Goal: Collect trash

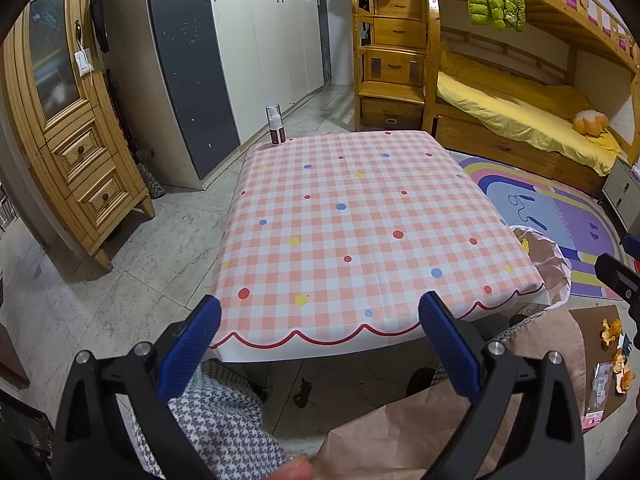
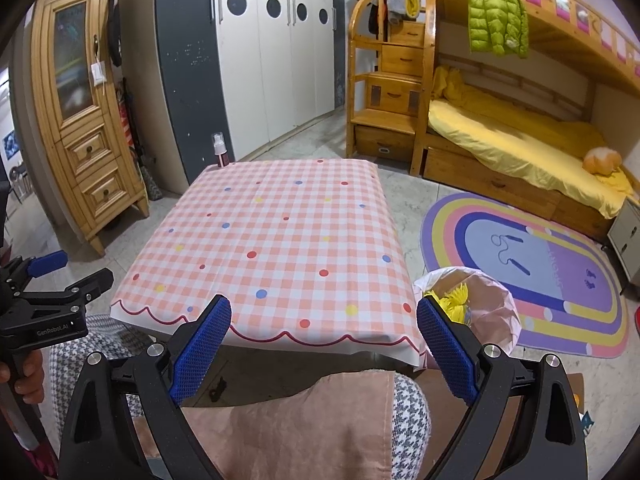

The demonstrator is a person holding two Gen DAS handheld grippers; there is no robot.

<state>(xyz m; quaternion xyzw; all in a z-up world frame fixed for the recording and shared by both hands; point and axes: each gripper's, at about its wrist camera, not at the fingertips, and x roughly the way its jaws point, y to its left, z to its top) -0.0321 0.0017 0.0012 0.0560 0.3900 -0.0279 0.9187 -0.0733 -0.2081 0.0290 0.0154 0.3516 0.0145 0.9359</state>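
Spray bottle: a small clear-capped bottle with a dark red label (image 1: pixel 275 130) stands upright at the far left corner of the pink-and-white checked, dotted tablecloth table (image 1: pixel 352 220); nothing else shows on the table top.
Left gripper: the black two-finger gripper with blue ribbed pads (image 1: pixel 320 344) hovers before the table's near edge, jaws spread wide, holding and touching nothing.
Right gripper: the matching black gripper with blue mesh pads (image 2: pixel 324 344) hangs in front of the table's near edge, jaws equally wide apart, empty.
Trash bin: a round bin lined with a thin pinkish-white plastic bag (image 2: pixel 492 312) sits on the floor just beside the table's near right corner, with crumpled yellow scraps (image 2: pixel 448 300) already inside.
Loose trash: orange peel pieces (image 1: pixel 612 332) and a flat pink-edged wrapper (image 1: pixel 598 396) lie on a brown cardboard sheet (image 1: pixel 592 320) on the floor, right of the table and nearer than the bin.
Progress: judging by the bare table and the filled bin, much looks collected; the peel and wrapper seem left to pick up.
Next reach: probably the right gripper's, since the litter lies on that side.
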